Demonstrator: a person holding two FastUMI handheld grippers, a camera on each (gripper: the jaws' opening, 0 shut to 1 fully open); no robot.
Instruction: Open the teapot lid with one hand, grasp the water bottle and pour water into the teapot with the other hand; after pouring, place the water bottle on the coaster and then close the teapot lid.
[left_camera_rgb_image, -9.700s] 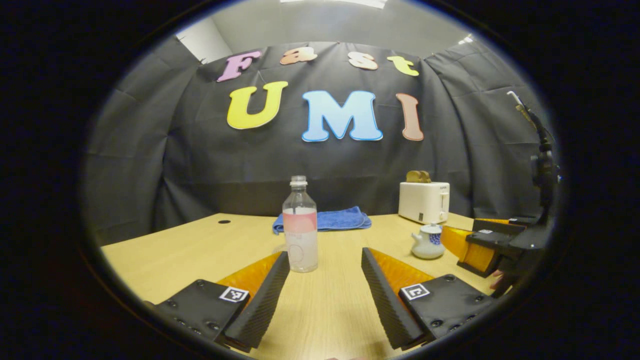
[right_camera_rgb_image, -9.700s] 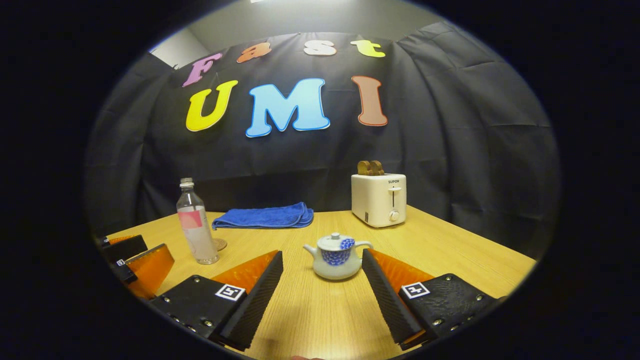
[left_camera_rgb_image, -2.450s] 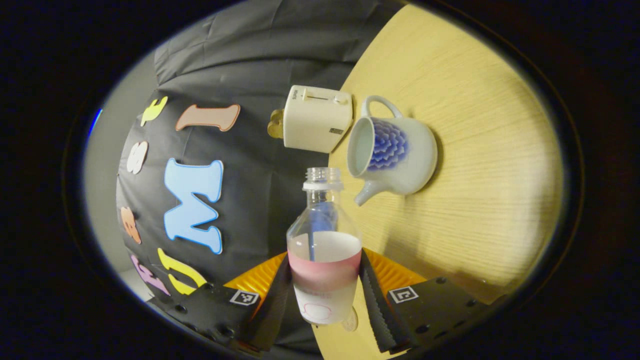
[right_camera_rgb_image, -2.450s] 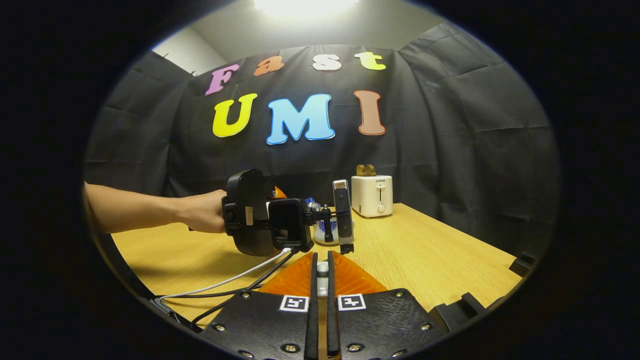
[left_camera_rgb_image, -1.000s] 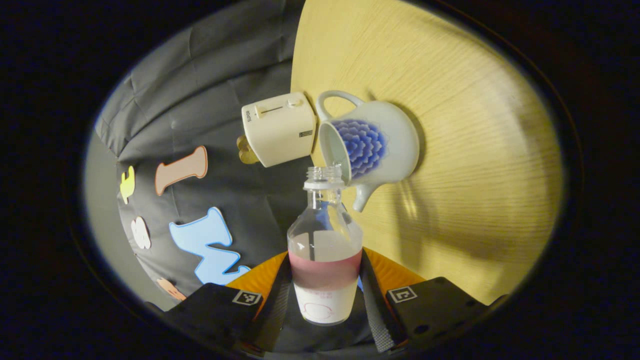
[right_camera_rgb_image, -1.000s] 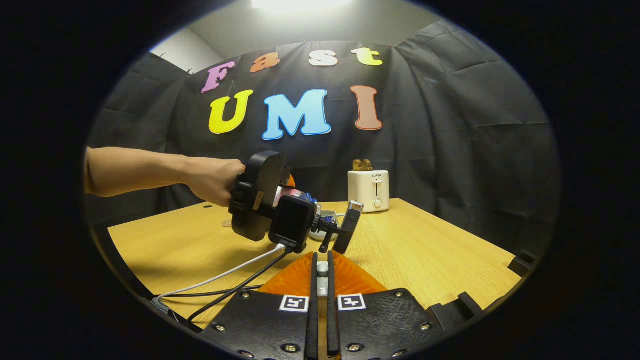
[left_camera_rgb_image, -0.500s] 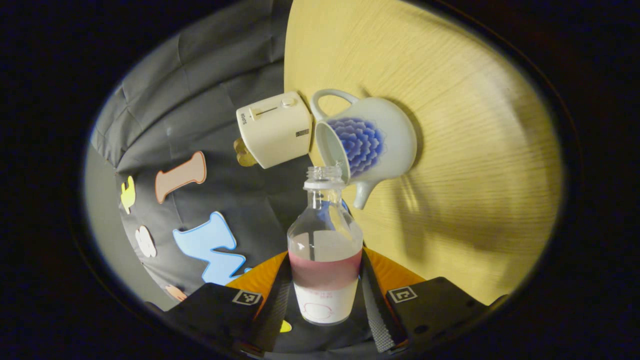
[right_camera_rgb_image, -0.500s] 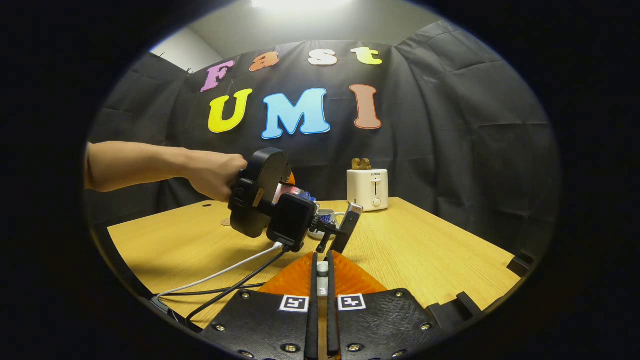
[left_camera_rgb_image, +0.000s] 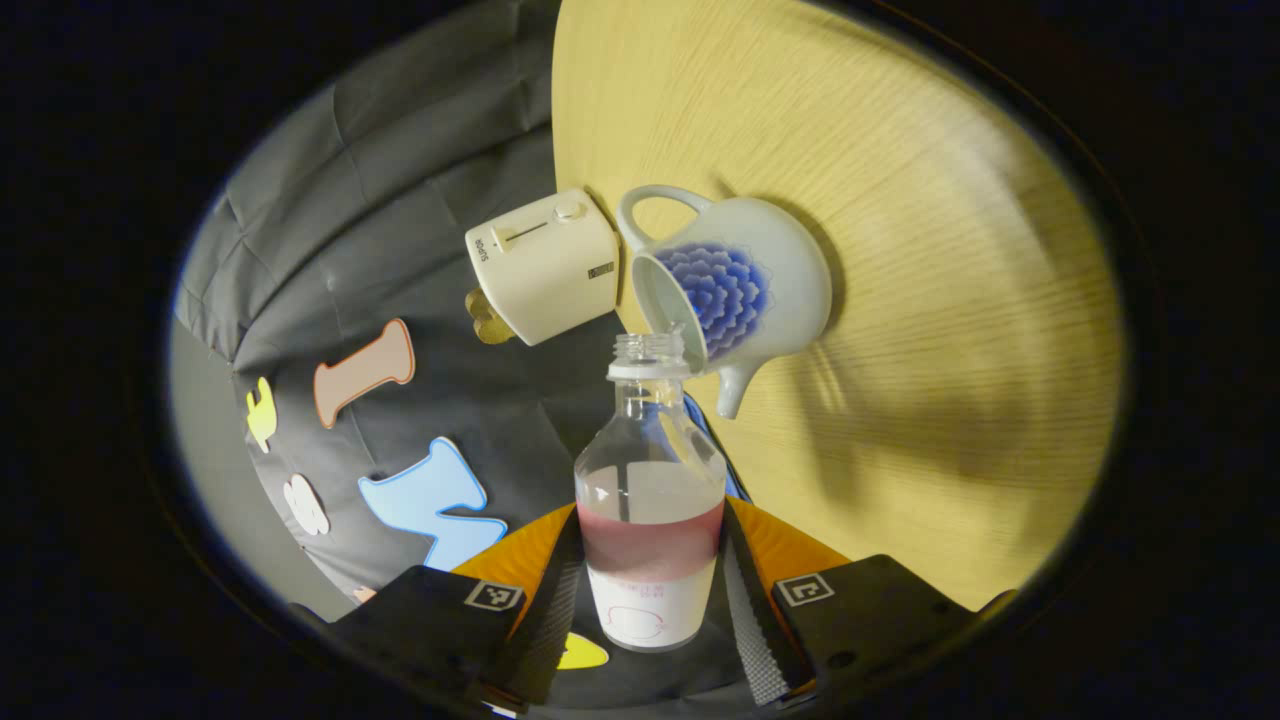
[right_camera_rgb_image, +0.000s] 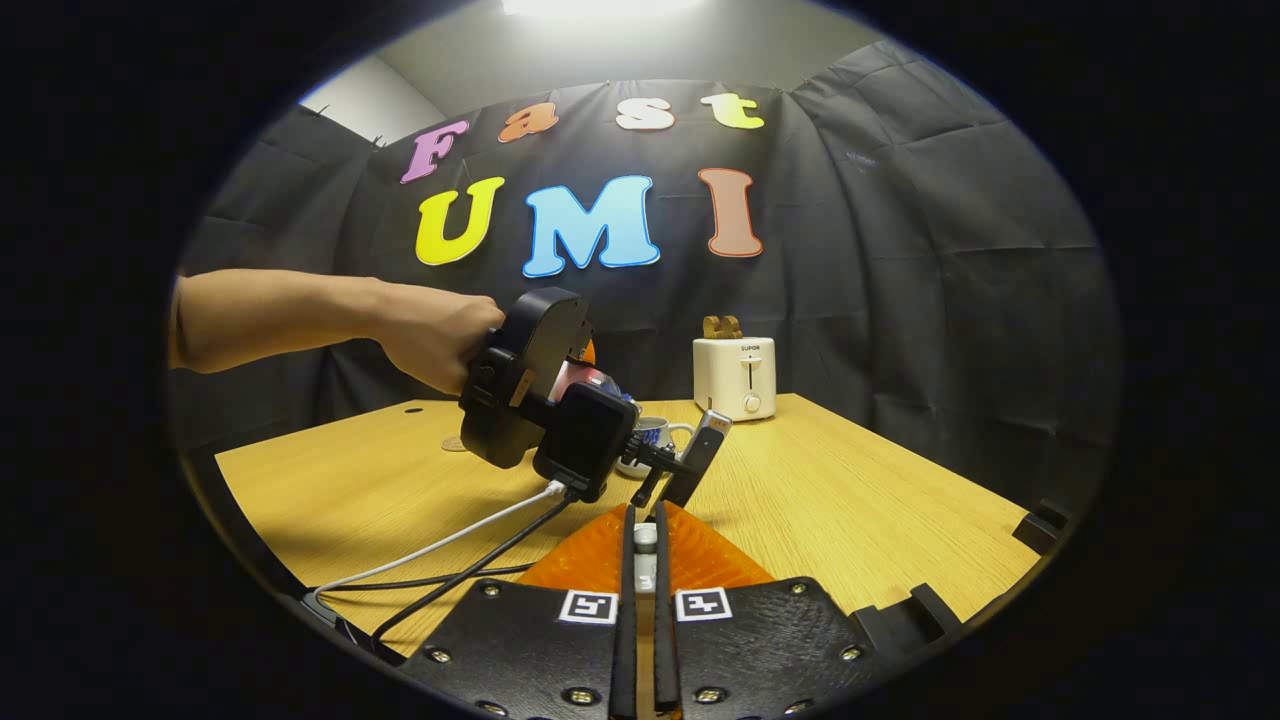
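Tilted further since a moment ago, the bottle (left_camera_rgb_image: 650, 510), clamped in the left gripper (left_camera_rgb_image: 650, 600), has its mouth at the open teapot (left_camera_rgb_image: 745, 290) on the tabletop (left_camera_rgb_image: 950, 300). Toaster (left_camera_rgb_image: 545, 265) stands just behind. Right gripper (right_camera_rgb_image: 643, 560) is clenched on the lid (right_camera_rgb_image: 645, 540), held back.

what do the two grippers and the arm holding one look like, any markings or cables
Each gripper has two black bolted finger blocks, each carrying a small square black-and-white tag. The right gripper sits low in its own view. Farther off there, the left gripper is a bulky black housing trailing one white and one black cable. The forearm behind it is bare; no sleeve in view.
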